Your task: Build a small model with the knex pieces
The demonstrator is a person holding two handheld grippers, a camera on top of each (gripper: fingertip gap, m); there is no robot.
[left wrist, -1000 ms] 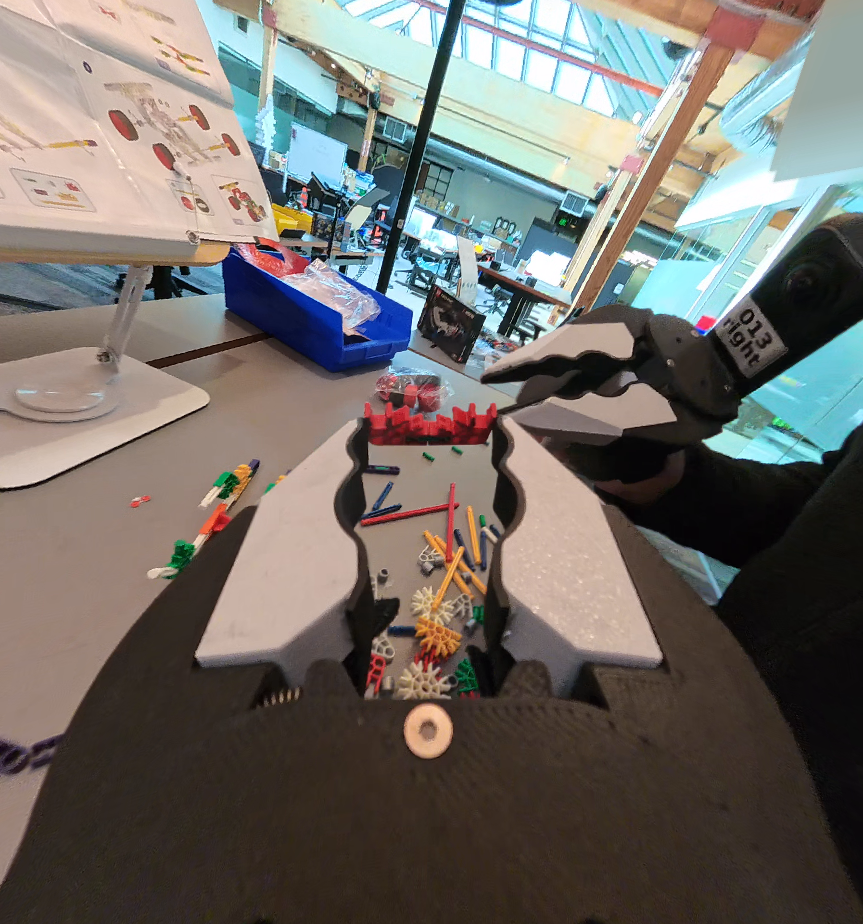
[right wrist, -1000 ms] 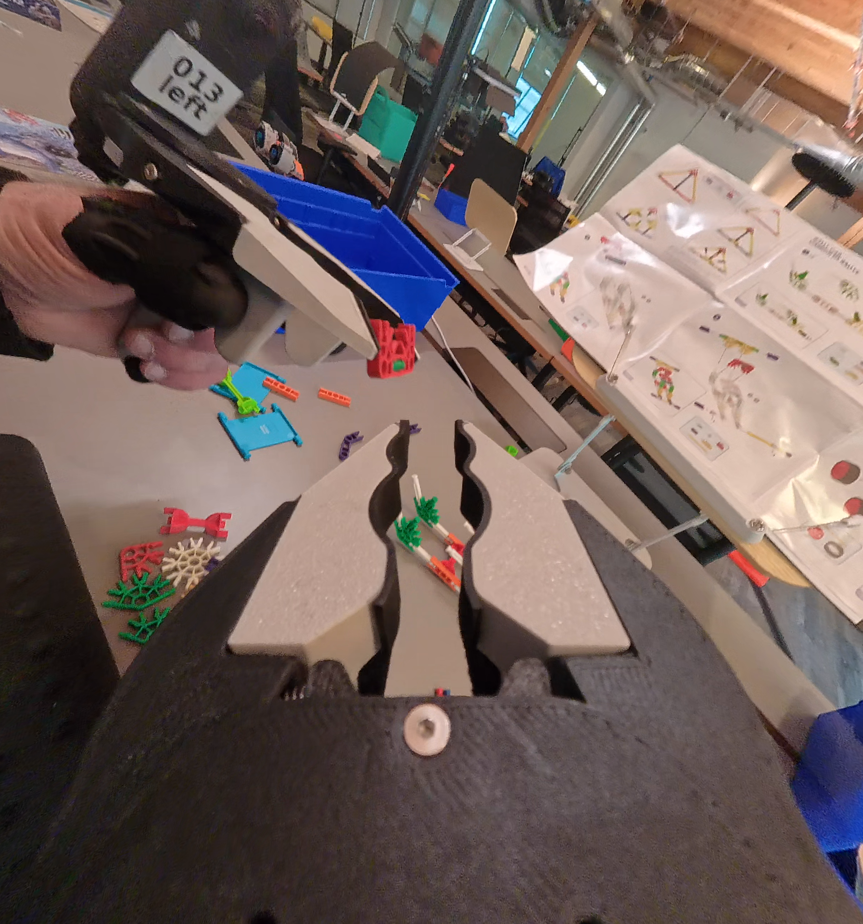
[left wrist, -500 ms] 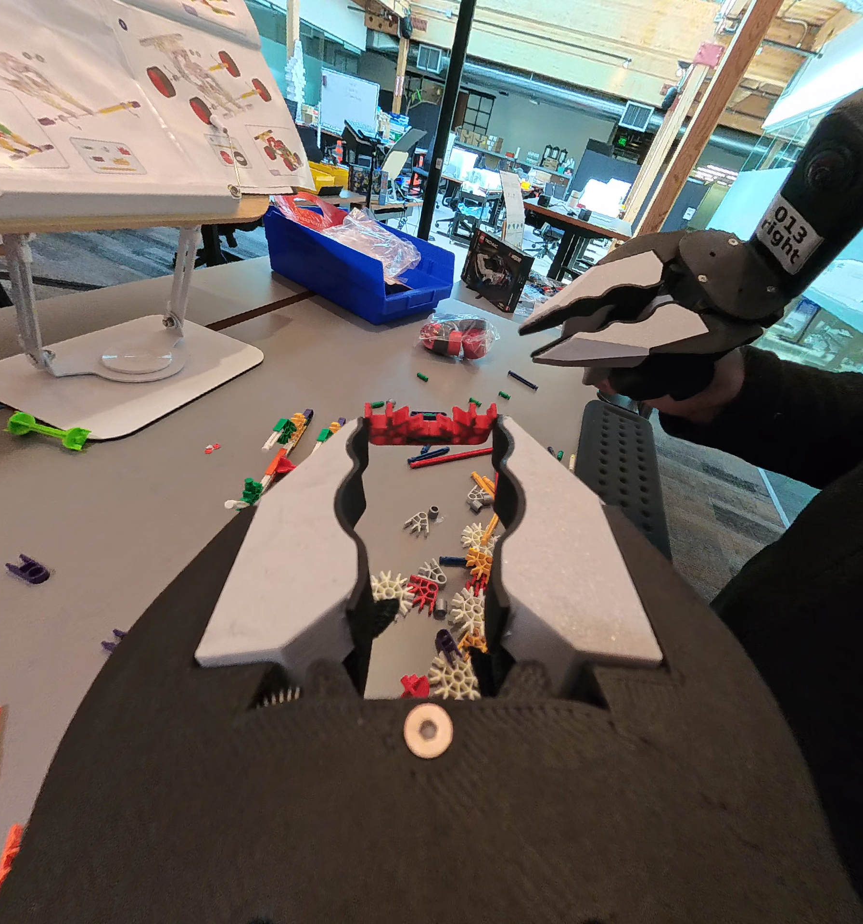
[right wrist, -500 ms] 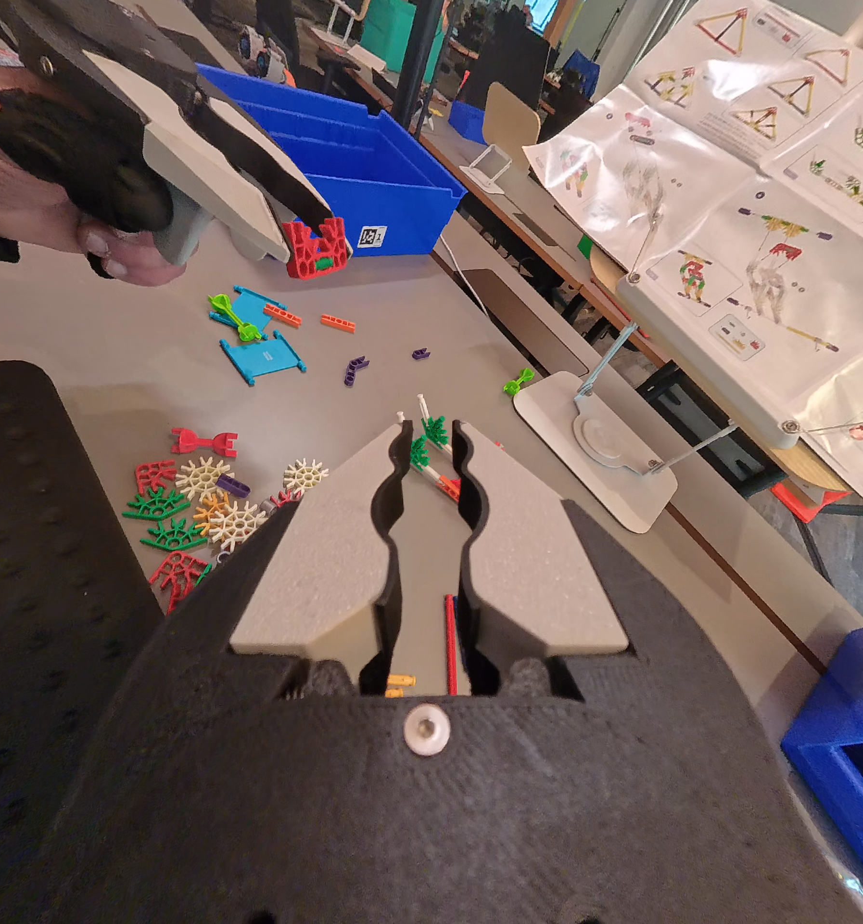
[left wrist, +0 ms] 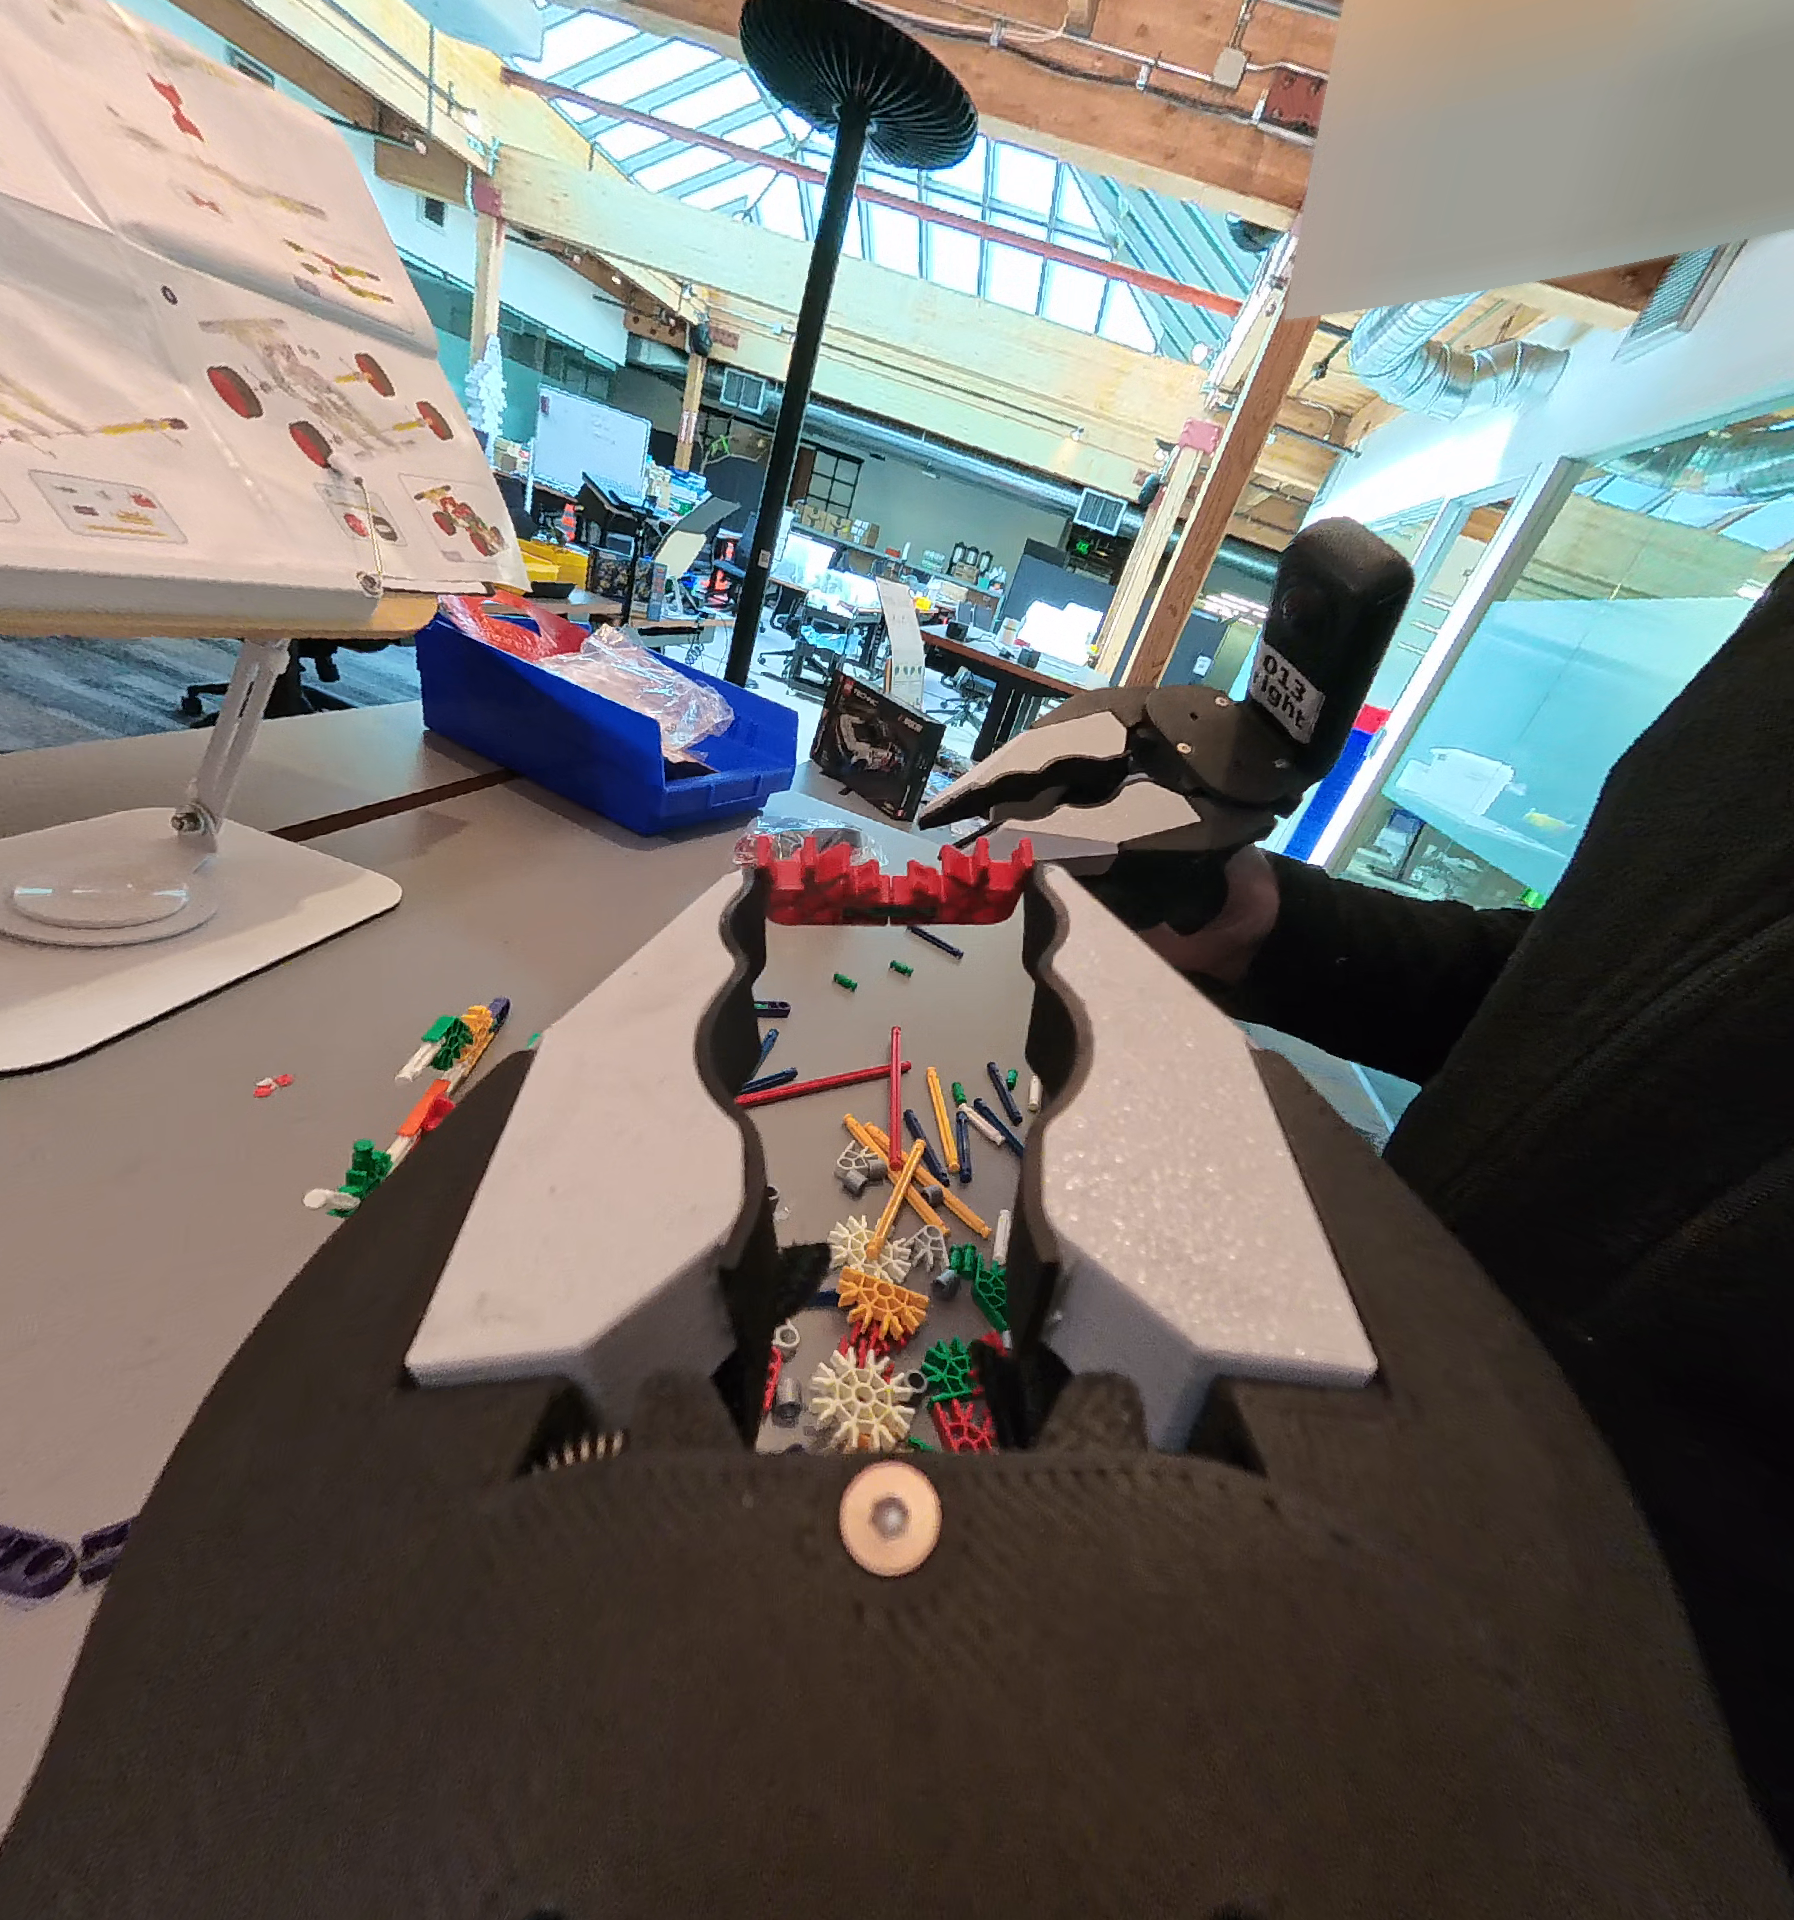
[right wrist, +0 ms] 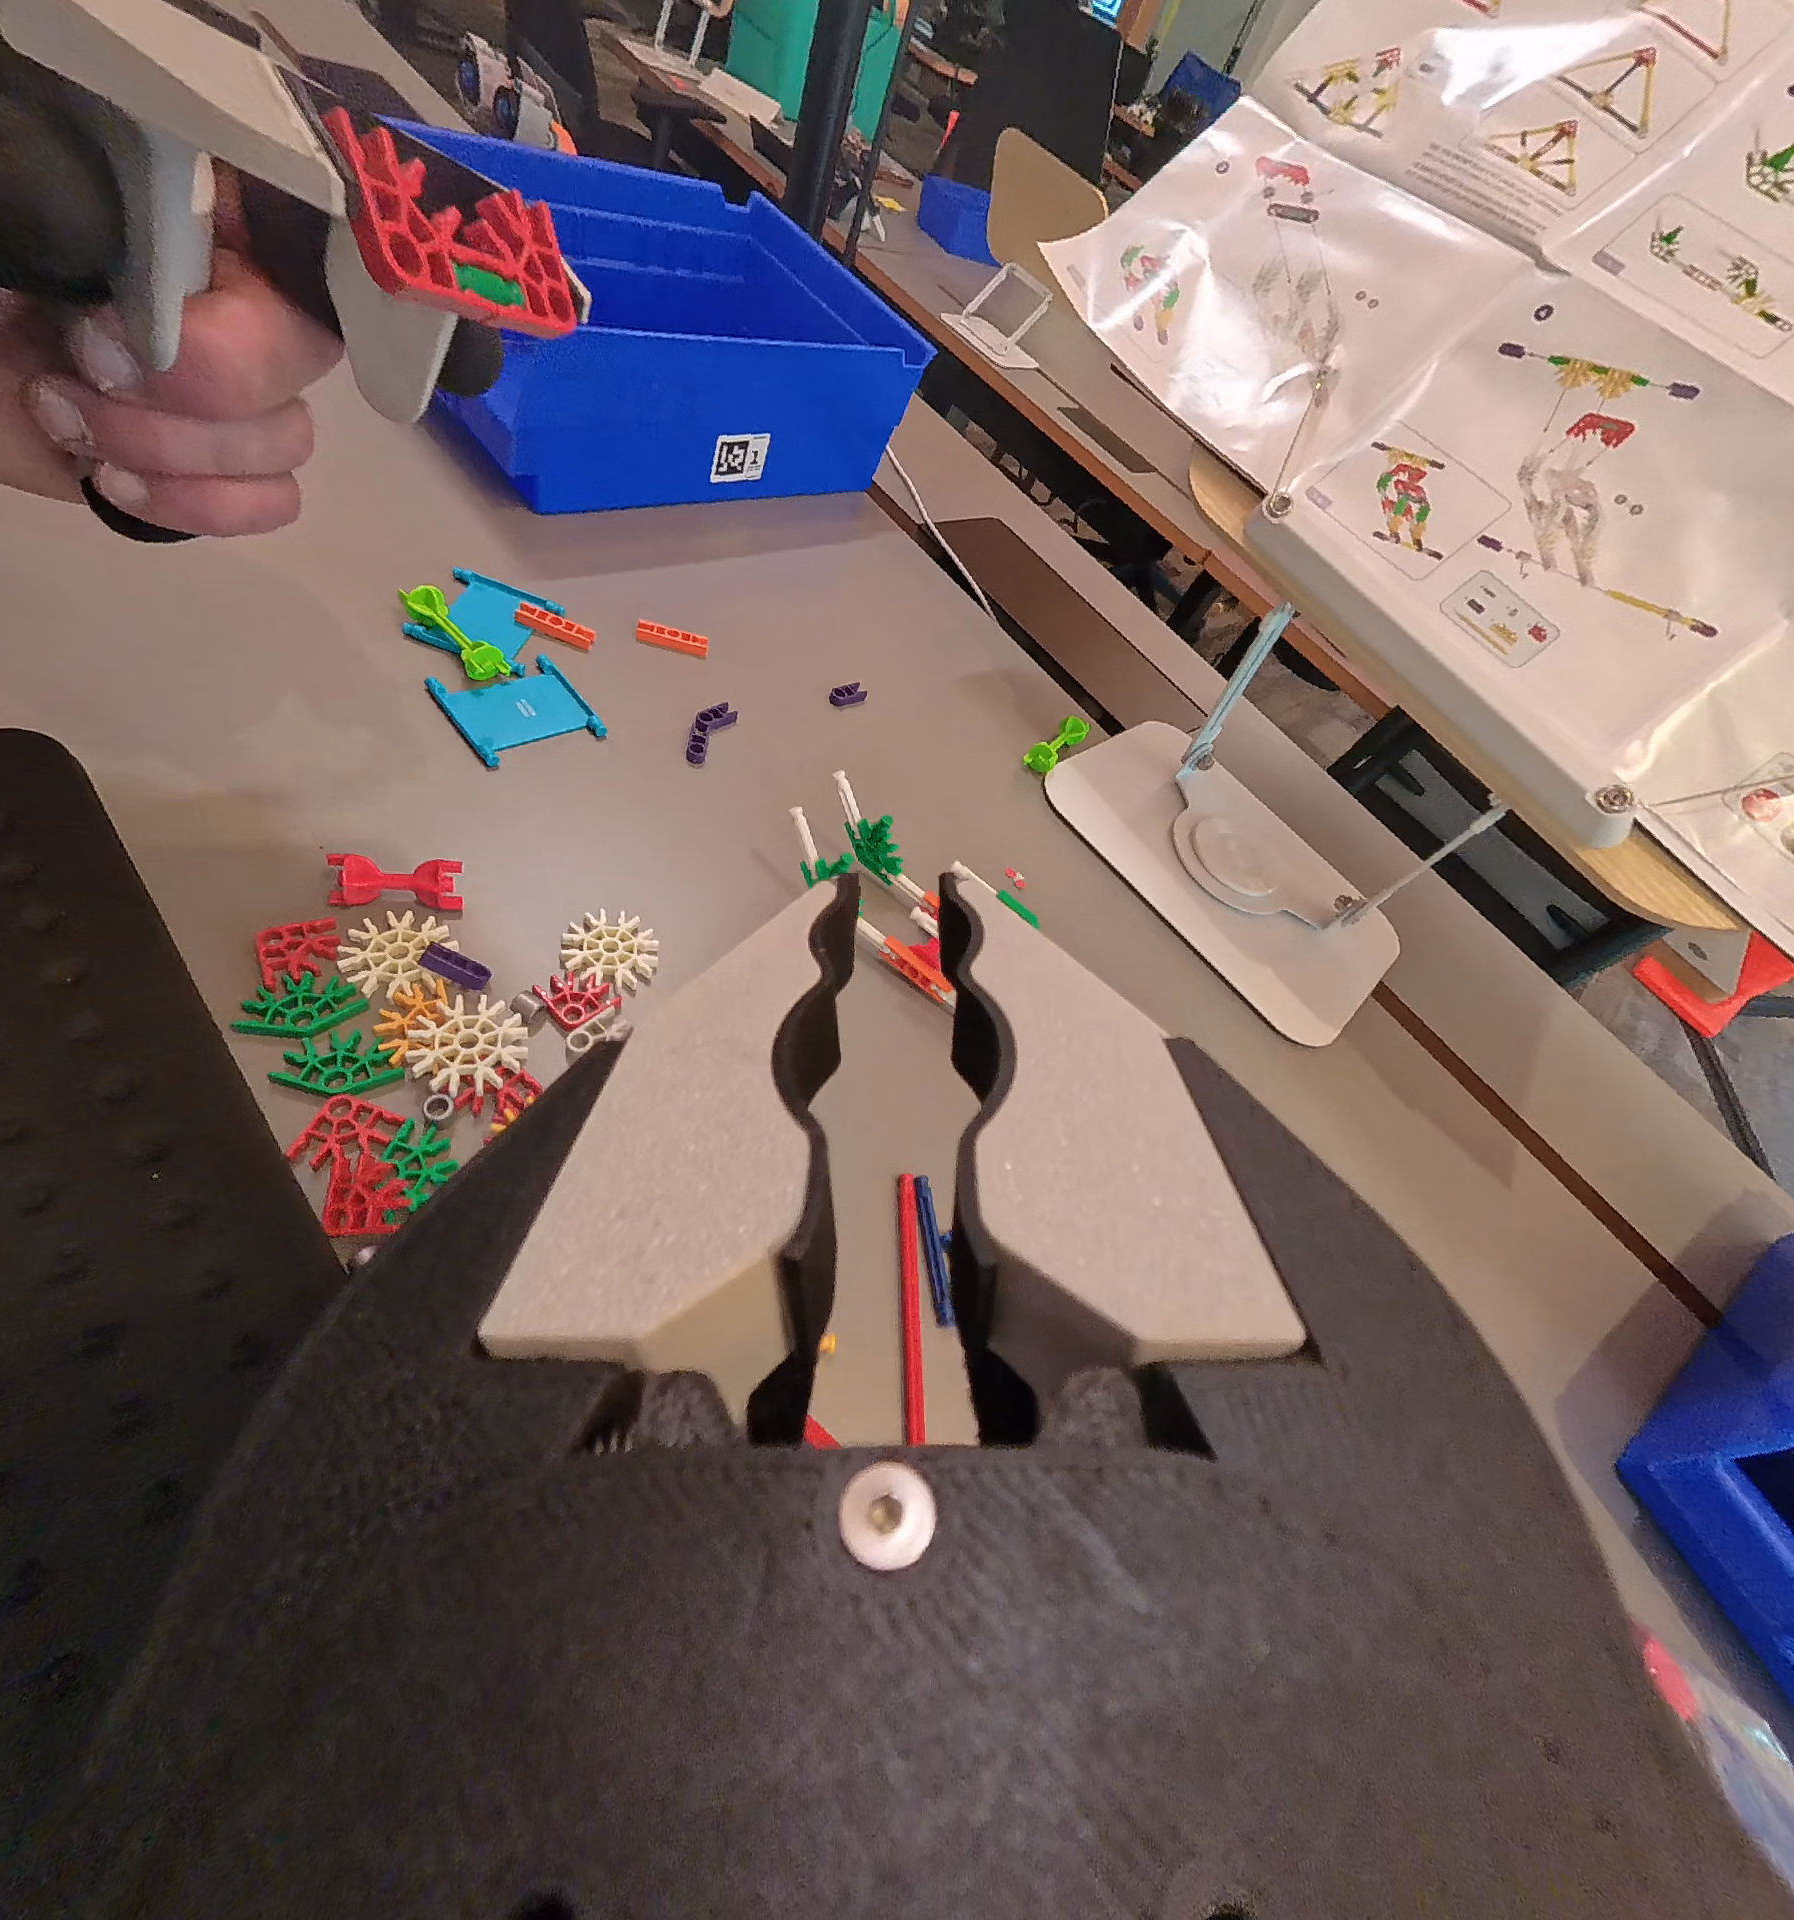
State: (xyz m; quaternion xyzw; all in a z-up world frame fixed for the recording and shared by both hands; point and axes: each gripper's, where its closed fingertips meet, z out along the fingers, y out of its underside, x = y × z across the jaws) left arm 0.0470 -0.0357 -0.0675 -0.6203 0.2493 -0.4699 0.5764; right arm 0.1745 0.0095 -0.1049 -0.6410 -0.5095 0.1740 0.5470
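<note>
The left tool (left wrist: 893, 899) is clamped on a red connector assembly (left wrist: 891, 883) with a green piece set in it, held above the grey table (left wrist: 145, 1247). The right tool (right wrist: 898, 883) hangs empty over the table, its fingers a narrow gap apart with nothing between them. Under it lie a red rod (right wrist: 908, 1299) and a blue rod (right wrist: 934, 1257); just past its tips is a white-rod chain with green and orange connectors (right wrist: 872, 883). To its left sits a pile of snowflake connectors (right wrist: 425, 1029), with cyan panels (right wrist: 514, 712) farther off. A blue bin (right wrist: 706, 343) stands at the far side, behind the left tool. At right, an instruction sheet on a white stand (right wrist: 1236, 894) overhangs the table edge. The dark slab at near left is perhaps a mat (right wrist: 72, 1039).
</note>
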